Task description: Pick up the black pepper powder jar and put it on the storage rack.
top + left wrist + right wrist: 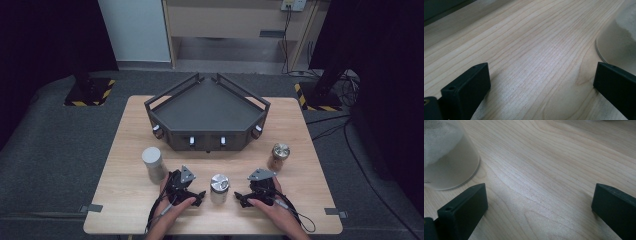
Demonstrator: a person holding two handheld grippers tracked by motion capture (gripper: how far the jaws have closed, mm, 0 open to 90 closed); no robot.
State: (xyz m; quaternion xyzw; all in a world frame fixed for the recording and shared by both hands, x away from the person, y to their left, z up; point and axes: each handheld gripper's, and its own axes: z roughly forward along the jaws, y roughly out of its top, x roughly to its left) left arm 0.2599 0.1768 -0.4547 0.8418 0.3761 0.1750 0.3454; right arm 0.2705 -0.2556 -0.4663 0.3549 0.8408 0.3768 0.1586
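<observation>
At the near edge of the table [125, 200] the person's two hands hold the grippers low on the wood, one each side of the middle jar [219, 187]. The left gripper [199, 196] lies just left of that jar, its tips pointing at it; the right gripper [240, 199] lies just right of it, tips pointing back the other way. Neither touches the jar. Both sets of jaws stand wide apart with nothing between them but bare wood.

The middle jar is clear-walled with a shiny lid, standing upright between the two tools. In the left gripper view its pale base [621, 42] curves in at the upper right, just beyond the right-hand jaw. In the right gripper view the same jar [447, 160] stands at the upper left, just beyond the left-hand jaw, and its contents look whitish and grainy, which the high view is too small to tell.

Farther out, a grey can [152, 162] stands just beyond the left hand, close to its gripper's plate. A brown jar [278, 156] with a metal lid stands beyond the right hand, a little farther off. Nothing lies between either gripper and the middle jar.

Behind them all, a dark angular tray [165, 102] with low rails takes up the table's far half. The high view alone gives this layout; each gripper view adds wood grain and the jar's foot.
</observation>
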